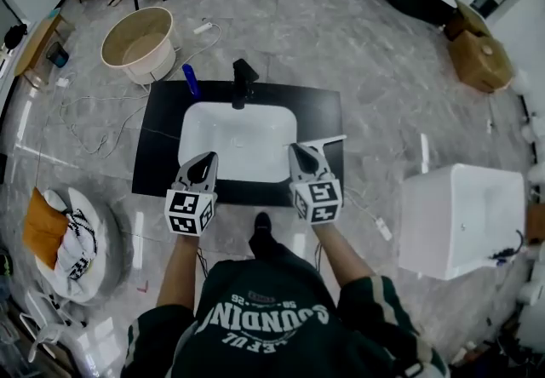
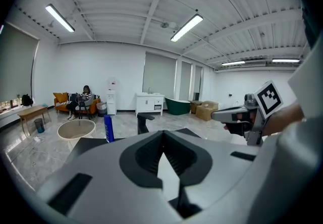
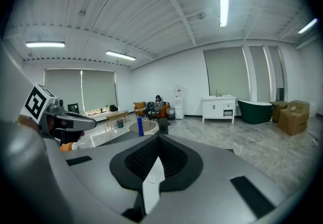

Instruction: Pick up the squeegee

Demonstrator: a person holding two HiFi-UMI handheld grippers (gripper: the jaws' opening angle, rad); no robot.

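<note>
dark green knit shirt [image 1: 281,317] fills the bottom of the head view, its white block lettering upside down and too warped to read with certainty. both forearms reach forward from it. each one carries a grey hard-plastic gripper with a cube of black-and-white square markers.

the left gripper [image 1: 203,162] is over the counter's front edge, by the basin's front left corner. its own view shows the ribbed jaws closed together with nothing between them. the right gripper [image 1: 303,153] is by the basin's front right corner, and its jaws are likewise closed and empty.

the counter [image 1: 157,138] is a glossy black rectangular slab on a grey marbled floor [image 1: 375,70]. a white rounded-rectangle basin [image 1: 238,146] is sunk into its middle. a matte black angular faucet [image 1: 243,78] stands at the back edge.

the squeegee [image 1: 190,82], a slim blue upright piece, stands near the counter's back left corner, left of the faucet and well apart from both grippers.

beyond that corner, on the floor, sits a round beige tub [image 1: 157,61].
</note>
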